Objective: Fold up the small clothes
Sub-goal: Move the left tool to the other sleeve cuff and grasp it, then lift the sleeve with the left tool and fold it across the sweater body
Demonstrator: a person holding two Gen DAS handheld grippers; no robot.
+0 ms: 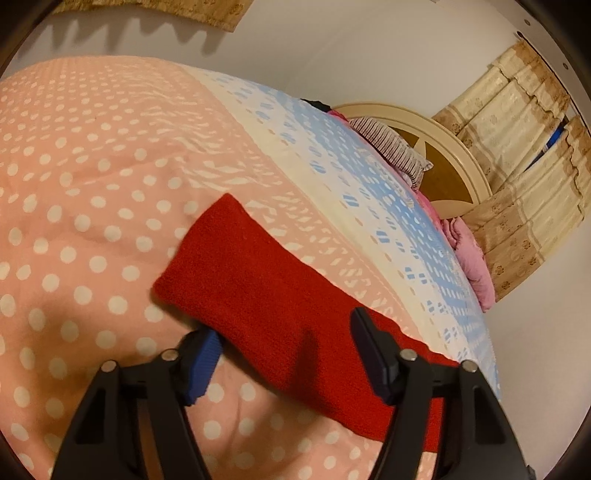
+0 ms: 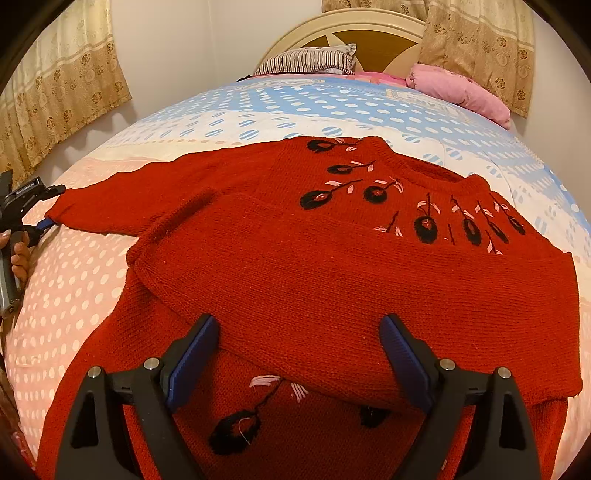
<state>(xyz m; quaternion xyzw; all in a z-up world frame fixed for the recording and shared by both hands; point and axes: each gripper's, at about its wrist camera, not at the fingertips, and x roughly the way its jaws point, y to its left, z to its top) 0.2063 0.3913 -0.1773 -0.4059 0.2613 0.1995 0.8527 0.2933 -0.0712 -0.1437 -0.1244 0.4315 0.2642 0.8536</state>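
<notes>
A red knitted sweater with black and pink embroidered flowers lies on the bed, one sleeve folded across its body. Its other sleeve stretches out to the left. In the left wrist view that sleeve lies between my fingers. My left gripper is open, its jaws either side of the sleeve near the cuff end; it also shows in the right wrist view at the sleeve's cuff. My right gripper is open over the folded sleeve, holding nothing.
The bed has a pink dotted quilt with a blue and white part further up. A striped pillow, a pink blanket and a round headboard stand at the head. Curtains hang either side.
</notes>
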